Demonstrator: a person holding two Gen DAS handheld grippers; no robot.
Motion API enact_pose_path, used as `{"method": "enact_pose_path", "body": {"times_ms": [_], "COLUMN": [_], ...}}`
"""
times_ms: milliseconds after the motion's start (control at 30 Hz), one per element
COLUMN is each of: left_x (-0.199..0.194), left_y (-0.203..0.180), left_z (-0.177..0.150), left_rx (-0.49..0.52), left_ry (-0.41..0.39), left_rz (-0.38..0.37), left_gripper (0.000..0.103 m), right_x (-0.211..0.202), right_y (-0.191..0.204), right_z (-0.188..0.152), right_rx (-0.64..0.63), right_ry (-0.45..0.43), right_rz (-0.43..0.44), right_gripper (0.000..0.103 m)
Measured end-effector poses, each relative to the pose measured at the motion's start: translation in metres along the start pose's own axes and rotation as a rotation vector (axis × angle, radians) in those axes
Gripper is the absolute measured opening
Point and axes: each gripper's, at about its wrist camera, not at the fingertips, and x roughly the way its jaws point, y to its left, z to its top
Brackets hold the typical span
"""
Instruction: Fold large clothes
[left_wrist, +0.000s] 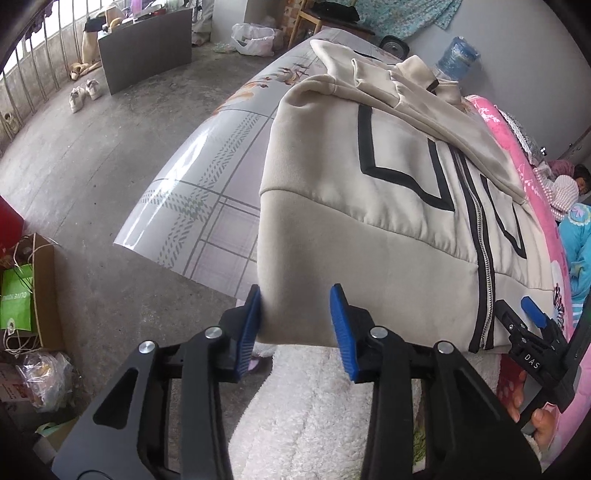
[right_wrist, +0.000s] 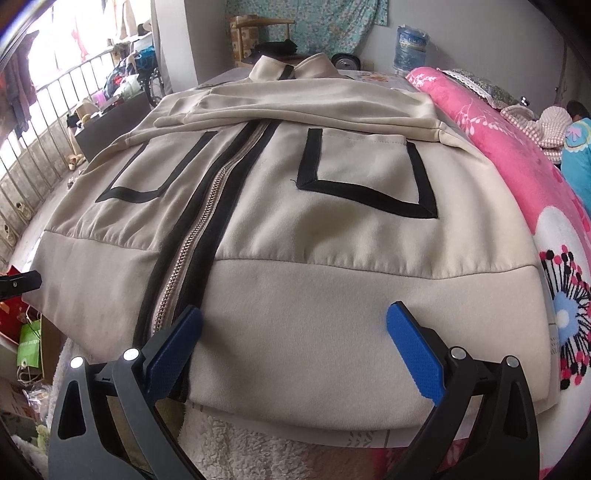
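Observation:
A beige zip jacket (left_wrist: 369, 192) with black trim lies flat on the table, sleeves folded across its chest; it fills the right wrist view (right_wrist: 295, 229). My left gripper (left_wrist: 295, 314) is open, its blue pads either side of the jacket's near left hem corner. My right gripper (right_wrist: 295, 339) is open wide over the near hem, right of the zipper (right_wrist: 192, 236). The right gripper also shows at the right edge of the left wrist view (left_wrist: 532, 314).
The table has a glossy patterned cover (left_wrist: 199, 199). A pink floral blanket (right_wrist: 524, 177) lies along the right. A white fleece (left_wrist: 317, 413) hangs below the near edge. Bags and boxes (left_wrist: 33, 295) sit on the floor at left. A water bottle (right_wrist: 410, 48) stands far back.

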Motion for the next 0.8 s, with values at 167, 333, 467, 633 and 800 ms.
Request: {"method": "enact_pose_path", "body": {"times_ms": [167,333,467,633,800], "left_x": [-0.012,-0.014,-0.014,-0.013,-0.011], "left_y": [-0.014,-0.021,-0.021,-0.019,-0.022], "left_z": [0.002,0.003,0.004,0.005,0.008], "left_rx": [0.007,-0.015,-0.030,-0.054,-0.062], "left_ry": [-0.026,-0.040,-0.047,-0.058,-0.062], "left_rz": [0.025,0.052,0.079,0.099,0.116], "left_gripper": [0.031,0.027,0.022,0.014,0.011], "right_x": [-0.001,-0.002,-0.002,-0.001,-0.002], "right_y": [-0.001,-0.001,-0.001,0.000,-0.001], "right_z": [-0.001,-0.002,-0.002,-0.002,-0.003], "right_rx": [-0.012,-0.025,-0.030,-0.034,-0.039], "right_ry": [-0.007,-0.010,-0.013,-0.017,-0.019], "right_rz": [0.017,0.023,0.026,0.028,0.033], "right_gripper": [0.097,0.097,0.097,0.097,0.097]}}
